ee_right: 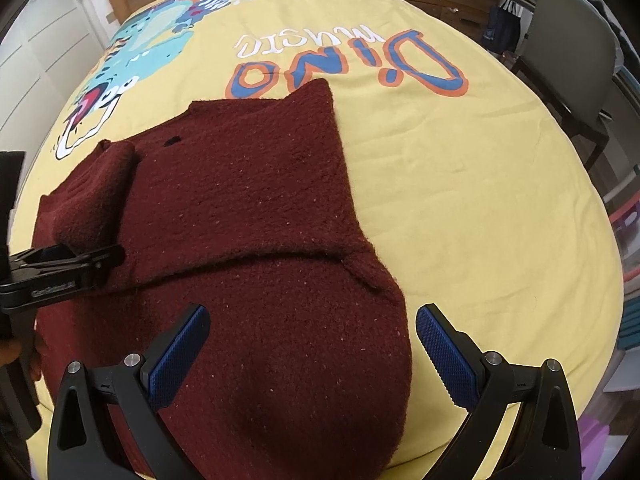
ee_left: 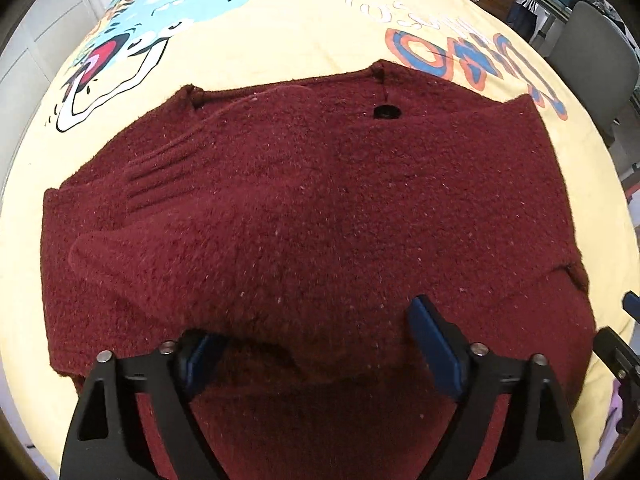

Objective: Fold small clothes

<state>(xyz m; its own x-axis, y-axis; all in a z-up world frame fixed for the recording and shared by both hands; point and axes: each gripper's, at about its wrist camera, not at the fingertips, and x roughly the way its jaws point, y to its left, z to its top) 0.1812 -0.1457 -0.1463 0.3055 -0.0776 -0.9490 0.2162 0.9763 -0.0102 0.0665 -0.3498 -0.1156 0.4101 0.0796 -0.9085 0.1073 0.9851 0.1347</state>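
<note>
Left wrist view: the left tool (ee_left: 320, 344) stands released, its blue pads spread over the near fold of the dark red knitted sweater (ee_left: 304, 200), which lies ahead on the yellow dinosaur-print bedspread (ee_left: 280, 40).

Right wrist view: the right tool (ee_right: 312, 344) is released too, straddling the sweater's right near edge.

A yellow dinosaur-print bedspread (ee_right: 460, 208) lies near a grey chair (ee_right: 568, 48).
</note>
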